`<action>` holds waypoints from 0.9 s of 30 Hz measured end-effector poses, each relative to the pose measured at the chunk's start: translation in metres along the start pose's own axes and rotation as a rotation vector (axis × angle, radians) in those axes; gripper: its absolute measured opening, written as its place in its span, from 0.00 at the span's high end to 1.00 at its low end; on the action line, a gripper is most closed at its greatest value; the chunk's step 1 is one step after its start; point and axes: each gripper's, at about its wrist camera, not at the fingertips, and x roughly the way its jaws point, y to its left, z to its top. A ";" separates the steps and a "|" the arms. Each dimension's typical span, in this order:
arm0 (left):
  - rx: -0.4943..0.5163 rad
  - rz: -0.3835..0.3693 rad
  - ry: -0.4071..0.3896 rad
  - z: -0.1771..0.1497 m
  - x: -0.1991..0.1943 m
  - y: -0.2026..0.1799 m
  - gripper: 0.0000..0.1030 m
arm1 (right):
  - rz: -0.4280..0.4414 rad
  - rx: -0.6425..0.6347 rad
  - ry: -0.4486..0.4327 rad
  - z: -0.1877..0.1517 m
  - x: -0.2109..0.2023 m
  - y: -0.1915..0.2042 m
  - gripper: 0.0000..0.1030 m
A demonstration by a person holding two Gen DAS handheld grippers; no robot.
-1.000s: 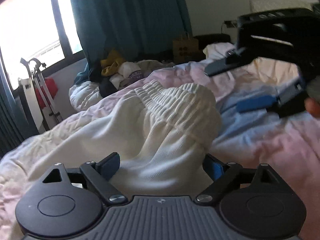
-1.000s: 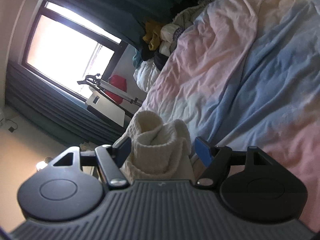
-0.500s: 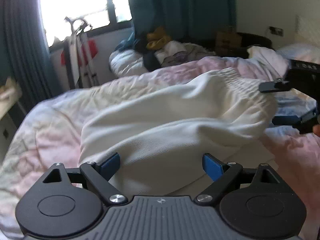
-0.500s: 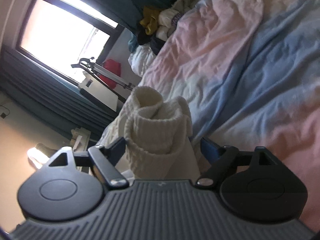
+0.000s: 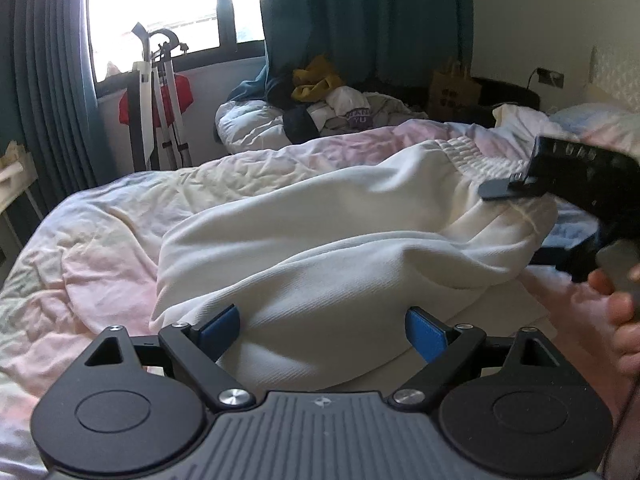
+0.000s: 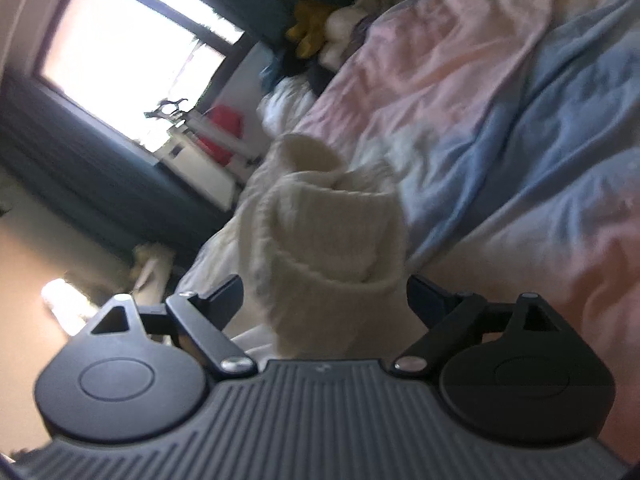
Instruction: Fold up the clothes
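A cream-white garment [image 5: 320,240], soft sweatpants by the look of the ribbed elastic waistband [image 5: 476,156], lies bunched on the bed [image 5: 120,216], over a wrinkled duvet in pale pink, yellow and blue. The left gripper [image 5: 322,326] is spread wide, its blue-padded fingers [image 5: 219,324] standing either side of the near fold of the cloth without pinching it. The right gripper [image 6: 324,296] is also wide open; a thick rolled hump of the ribbed fabric [image 6: 332,236] rises between its fingers, yet the pads stand clear of it on both sides. From the left wrist view the right gripper's black body [image 5: 580,184] shows at the far end of the garment by the waistband, with a person's fingers [image 5: 618,304] on its handle (this part is blurred). Behind the bed sit a heap of clothes [image 5: 332,100], teal curtains [image 5: 360,20] and a bright window [image 5: 160,0]
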 end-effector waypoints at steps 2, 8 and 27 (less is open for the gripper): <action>-0.020 -0.014 0.000 0.001 -0.002 0.004 0.11 | 0.013 0.011 -0.012 -0.001 0.002 -0.001 0.24; -0.075 -0.047 -0.007 0.004 -0.008 0.011 0.11 | 0.014 -0.052 -0.086 -0.004 -0.009 0.013 0.58; -0.460 -0.195 -0.078 0.002 -0.054 0.110 0.02 | -0.058 0.033 -0.050 -0.022 -0.028 -0.007 0.47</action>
